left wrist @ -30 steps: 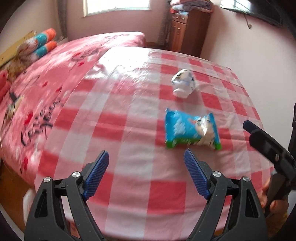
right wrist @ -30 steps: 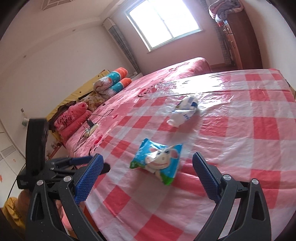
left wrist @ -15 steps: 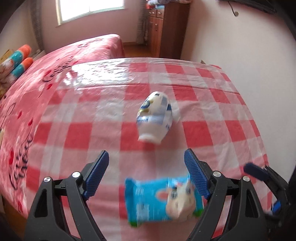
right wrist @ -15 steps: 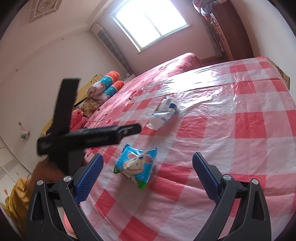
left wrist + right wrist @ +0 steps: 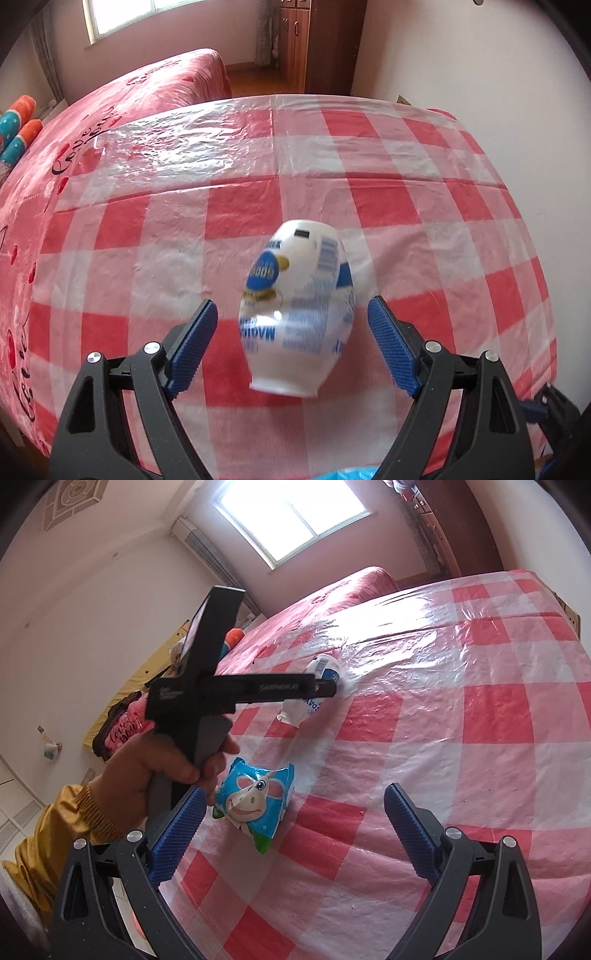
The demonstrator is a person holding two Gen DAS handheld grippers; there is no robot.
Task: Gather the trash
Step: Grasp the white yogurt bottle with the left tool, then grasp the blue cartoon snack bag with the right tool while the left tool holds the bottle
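A white plastic bottle [image 5: 299, 306] with a blue label lies on its side on the red-and-white checked tablecloth [image 5: 388, 206]. My left gripper [image 5: 291, 343] points down at it, open, with a blue finger on each side of the bottle and neither pad touching. A blue snack wrapper [image 5: 255, 805] with a cartoon animal lies nearer the table's front edge, just ahead of my open right gripper [image 5: 295, 830] and left of its centre. In the right wrist view a hand [image 5: 147, 768] holds the left gripper [image 5: 325, 688], which partly hides the bottle [image 5: 306, 705].
A bed with a pink blanket [image 5: 122, 107] adjoins the table on the left, with rolled pillows [image 5: 18, 125] on it. A wooden cabinet [image 5: 317, 44] stands at the back and a wall [image 5: 498, 74] runs close along the right. The cloth is glossy plastic.
My left gripper has moved forward past the blue wrapper, and the white bottle now lies between its fingers. In the right wrist view the left hand has come in front of the bottle.
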